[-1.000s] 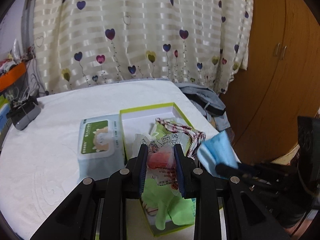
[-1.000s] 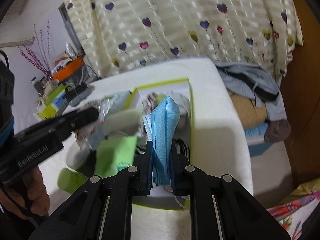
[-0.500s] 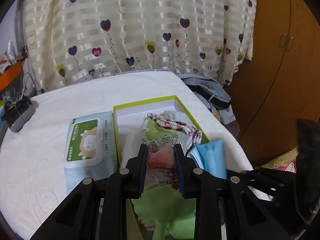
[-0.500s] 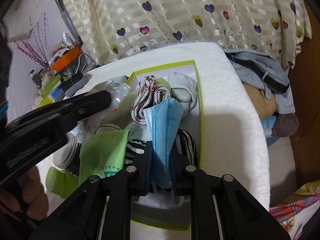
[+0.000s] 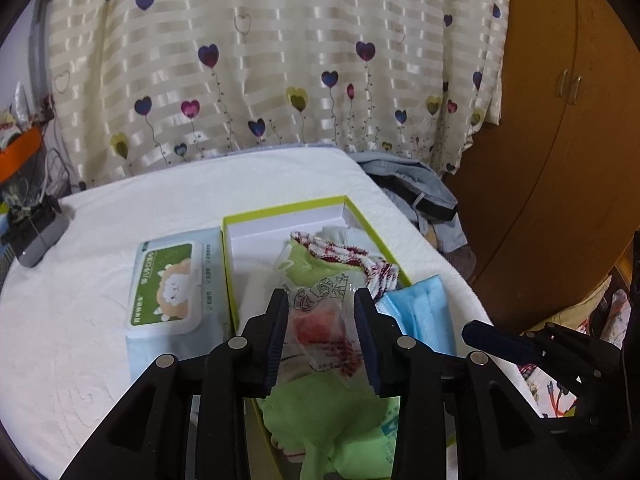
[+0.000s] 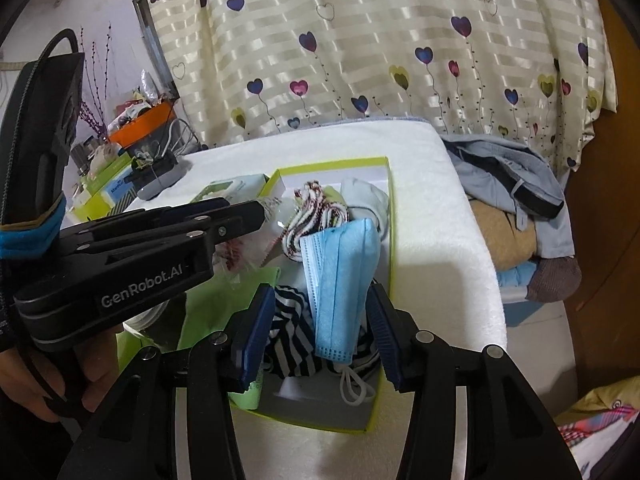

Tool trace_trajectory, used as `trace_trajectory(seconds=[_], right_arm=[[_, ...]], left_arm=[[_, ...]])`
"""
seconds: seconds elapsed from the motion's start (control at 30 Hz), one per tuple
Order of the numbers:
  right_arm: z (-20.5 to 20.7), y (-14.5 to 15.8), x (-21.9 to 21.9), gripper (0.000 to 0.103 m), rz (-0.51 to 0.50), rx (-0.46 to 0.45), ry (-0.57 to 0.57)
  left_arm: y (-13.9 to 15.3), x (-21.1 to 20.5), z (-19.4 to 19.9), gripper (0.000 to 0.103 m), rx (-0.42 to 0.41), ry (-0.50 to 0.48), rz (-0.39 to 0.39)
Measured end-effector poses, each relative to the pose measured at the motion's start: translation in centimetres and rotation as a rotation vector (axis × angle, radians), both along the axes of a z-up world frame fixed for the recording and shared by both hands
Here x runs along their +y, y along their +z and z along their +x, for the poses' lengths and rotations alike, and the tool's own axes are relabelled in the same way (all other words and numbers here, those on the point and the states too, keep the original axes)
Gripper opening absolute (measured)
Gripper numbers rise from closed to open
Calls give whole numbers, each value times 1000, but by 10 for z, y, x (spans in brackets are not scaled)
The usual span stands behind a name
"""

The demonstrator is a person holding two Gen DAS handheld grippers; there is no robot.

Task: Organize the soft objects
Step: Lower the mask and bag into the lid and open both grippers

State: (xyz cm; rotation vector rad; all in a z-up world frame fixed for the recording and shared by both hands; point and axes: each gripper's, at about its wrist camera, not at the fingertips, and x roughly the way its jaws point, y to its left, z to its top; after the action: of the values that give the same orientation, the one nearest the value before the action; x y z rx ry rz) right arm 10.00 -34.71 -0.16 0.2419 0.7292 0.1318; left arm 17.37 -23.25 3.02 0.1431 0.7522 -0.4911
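- Hovering over the green-rimmed box [image 6: 391, 216], both grippers point down at its contents on the white-covered table [image 5: 100, 340].
- Left gripper [image 5: 322, 334]: its jaws have just been opening and now stand about half wide, with a crinkly clear packet [image 5: 320, 320] showing red inside between them. Gaps show on both sides of the packet, so the pads do not seem to press it; whether it still touches one pad I cannot tell.
- Right gripper [image 6: 320, 332]: its jaws have just been opening and stand wide. The blue face mask [image 6: 340, 280] hangs between them, touching neither pad, its lower end resting on a black-and-white striped cloth [image 6: 288, 332] in the box, with its white ear loop [image 6: 354, 388] lying on the box floor.
- Inside the box also lie a red-and-white knitted cloth [image 5: 348, 256], a pale sock [image 6: 366, 198] near the far end, and a light green cloth [image 5: 328, 420] at the near end.
- A wet-wipes pack [image 5: 168, 284] lies just beside the box on the left side of the left wrist view.
- A hand [image 6: 48, 376] grips the left gripper's handle.
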Motion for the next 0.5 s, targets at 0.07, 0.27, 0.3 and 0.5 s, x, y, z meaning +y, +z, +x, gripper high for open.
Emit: trace_trajectory(seconds=[0.07,0.27,0.3,0.5], right_arm=[[-3,4,1,49,-10,-8,-4],[-13,13,4,49,-20,-30,-5],[-14,14,5,49,-21,-32,-6],[-27,24,10,49,-33,-54,-8]], left_arm=[[4,2,-4,33,-6,3,-7],[16,10,-19,33,-28,7,-21],[18,12,-22,33,-32,9,-22],[27,23,-38,33,-54,18,-37]])
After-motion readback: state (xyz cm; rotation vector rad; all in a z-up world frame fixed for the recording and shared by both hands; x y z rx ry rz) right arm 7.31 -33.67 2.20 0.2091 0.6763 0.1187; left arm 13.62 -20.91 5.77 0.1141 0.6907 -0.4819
